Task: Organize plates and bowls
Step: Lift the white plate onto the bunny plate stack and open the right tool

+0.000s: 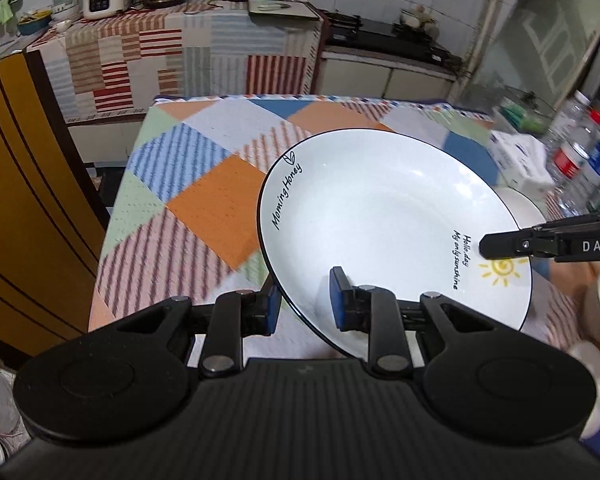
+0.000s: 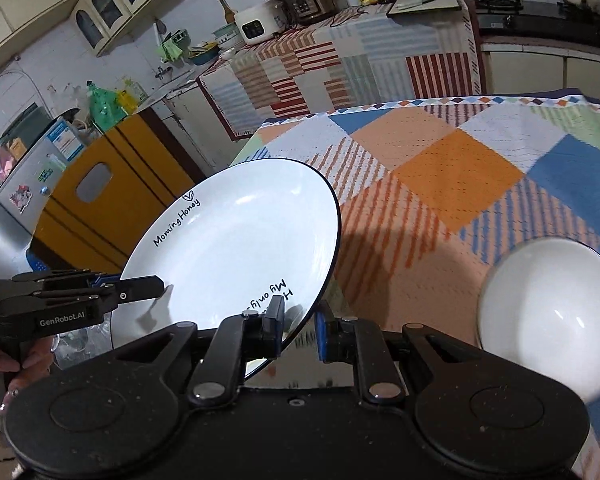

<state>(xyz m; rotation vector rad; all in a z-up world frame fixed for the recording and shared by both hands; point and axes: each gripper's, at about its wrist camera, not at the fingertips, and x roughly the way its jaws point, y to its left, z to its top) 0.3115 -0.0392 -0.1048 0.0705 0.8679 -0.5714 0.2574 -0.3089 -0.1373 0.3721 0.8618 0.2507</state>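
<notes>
Mid-carry of a single plate [image 1: 380, 216], white with a dark rim and printed lettering. Gripped on its near rim by both claws at once: left claw [image 1: 306, 300] clenched on the edge, one blue pad above the rim and one below; right claw [image 2: 298, 332] likewise clamped on the rim nearest it, jaws drawn tight on the edge. Held tilted and clear of the table [image 1: 204, 208], out ahead of both claws, over the patchwork cloth. White bowl [image 2: 548, 316] lying just to the right of the right claw, down on the table, blurred and untouched; seen from the left claw, only a sliver of it past the plate's far right edge.

Judged step: transporting the plate toward wherever the dishes get stacked. Next move likely calls for keeping both grips level with each other so the rim does not twist, lowering the plate flat, then loosening both claws together.
</notes>
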